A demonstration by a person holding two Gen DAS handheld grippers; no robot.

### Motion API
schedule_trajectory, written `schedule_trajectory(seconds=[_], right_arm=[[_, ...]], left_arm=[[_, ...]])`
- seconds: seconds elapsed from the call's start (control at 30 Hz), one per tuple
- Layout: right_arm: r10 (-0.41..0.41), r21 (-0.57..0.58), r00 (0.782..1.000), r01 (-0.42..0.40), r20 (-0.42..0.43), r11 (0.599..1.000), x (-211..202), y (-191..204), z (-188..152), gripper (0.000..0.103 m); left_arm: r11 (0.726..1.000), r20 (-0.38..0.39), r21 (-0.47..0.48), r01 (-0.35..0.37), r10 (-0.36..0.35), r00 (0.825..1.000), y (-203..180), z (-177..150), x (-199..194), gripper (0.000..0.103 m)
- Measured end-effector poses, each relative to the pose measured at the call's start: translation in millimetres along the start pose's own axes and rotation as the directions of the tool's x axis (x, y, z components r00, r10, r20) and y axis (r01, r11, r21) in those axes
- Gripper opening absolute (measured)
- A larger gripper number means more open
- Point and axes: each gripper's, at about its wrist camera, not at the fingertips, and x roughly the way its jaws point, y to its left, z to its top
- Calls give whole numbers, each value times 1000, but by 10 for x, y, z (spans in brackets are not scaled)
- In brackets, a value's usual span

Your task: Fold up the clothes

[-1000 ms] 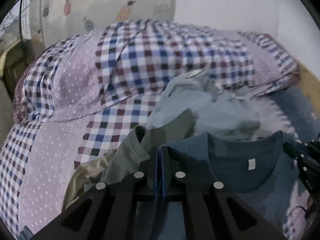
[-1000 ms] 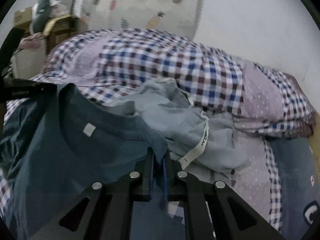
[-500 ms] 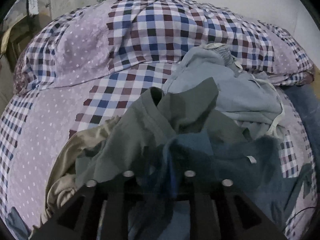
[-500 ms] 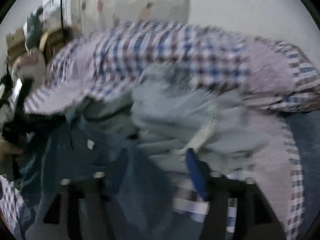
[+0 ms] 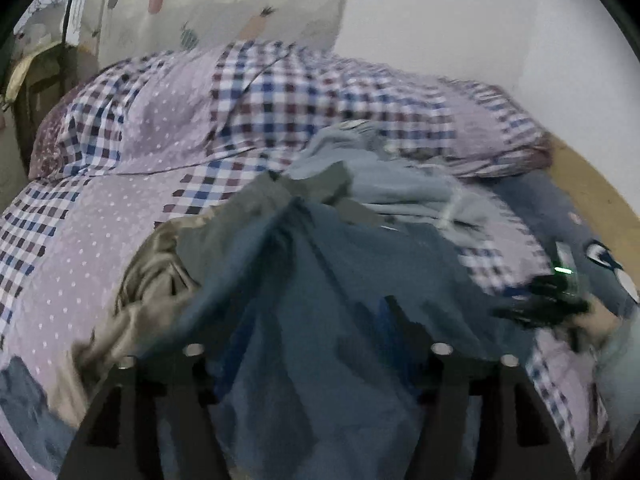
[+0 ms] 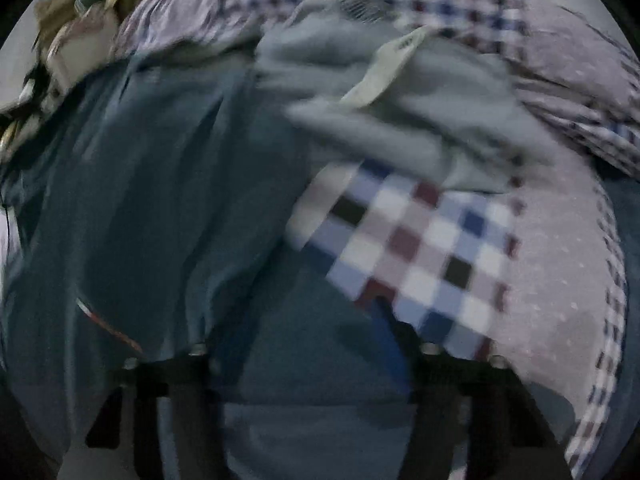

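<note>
A dark blue T-shirt (image 5: 340,264) lies rumpled on the checked quilt (image 5: 100,240), partly over an olive-green garment (image 5: 240,216) and a khaki one (image 5: 148,280). My left gripper (image 5: 316,328) is low over the shirt. Its jaws are opening wide, with shirt cloth under and between them but not pinched. At the right edge of the left wrist view my right gripper (image 5: 548,308) shows as a blur. In the blurred right wrist view the right gripper (image 6: 308,344) points steeply down at the T-shirt (image 6: 160,184). Its jaws are closing, and the pads are apart from the cloth between them.
A light blue-grey garment (image 5: 392,188) with a white drawstring (image 6: 384,68) lies crumpled behind the shirt. Bundled checked bedding (image 5: 300,92) rises at the back against the wall. A wooden bed edge (image 5: 592,192) runs along the right, and furniture (image 5: 36,80) stands at the left.
Both grippers were shut on the T-shirt's shoulders and have let go. The shirt has dropped onto the bed. The right gripper has sunk towards the quilt and tipped downward.
</note>
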Motion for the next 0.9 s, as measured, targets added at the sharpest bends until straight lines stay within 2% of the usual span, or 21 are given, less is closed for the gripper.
schedule_trajectory(seconds=[0.13,0.23,0.27,0.3,0.37,0.43,0.57,0.67,0.73,0.77,0.8,0.87,0.9], right_arm=[[-23,-71,999,20,-37,997,177,84,27,55],[-31,-77,999,28,-44,997,212,56,64,53],[-35,-75,998,31,-43,997,209,39,77,30],[-74,-72,996,71,-41,995,200,22,83,0],[-161,-66,987,158,-27,985,153,-16,90,0],[-214,-64,977,213,-7,975,78,-49,89,0],[-203,20,978,202,50,979,-142,-261,102,0],[-12,61,999,10,45,998,-197,-408,93,1],[40,46,999,-41,30,998,-163,-410,86,9],[49,43,999,-50,17,998,-130,-401,85,20],[55,35,998,-55,3,998,-89,-390,85,36],[59,13,998,-59,-13,998,-22,-358,91,47],[68,1,997,-68,-22,998,14,-339,97,47]], left_arm=[[997,70,9,78,-79,994,-161,-357,-373,74],[995,126,-29,97,-93,988,-187,-564,-542,74],[994,146,-43,104,-96,985,-191,-632,-596,74],[991,158,-60,117,-107,982,-183,-678,-627,74],[985,163,-87,147,-132,978,-161,-732,-648,74],[984,158,-91,155,-139,978,-161,-752,-647,74],[971,199,-107,214,-190,961,-122,-839,-656,74],[970,200,-87,226,-205,958,-134,-899,-628,74],[976,189,-70,206,-190,963,-155,-937,-581,74],[977,180,-68,200,-185,966,-160,-962,-549,74],[978,170,-67,197,-183,968,-165,-989,-513,74],[980,147,-62,189,-178,973,-182,-1032,-443,74],[981,139,-58,185,-175,975,-193,-1048,-413,74]])
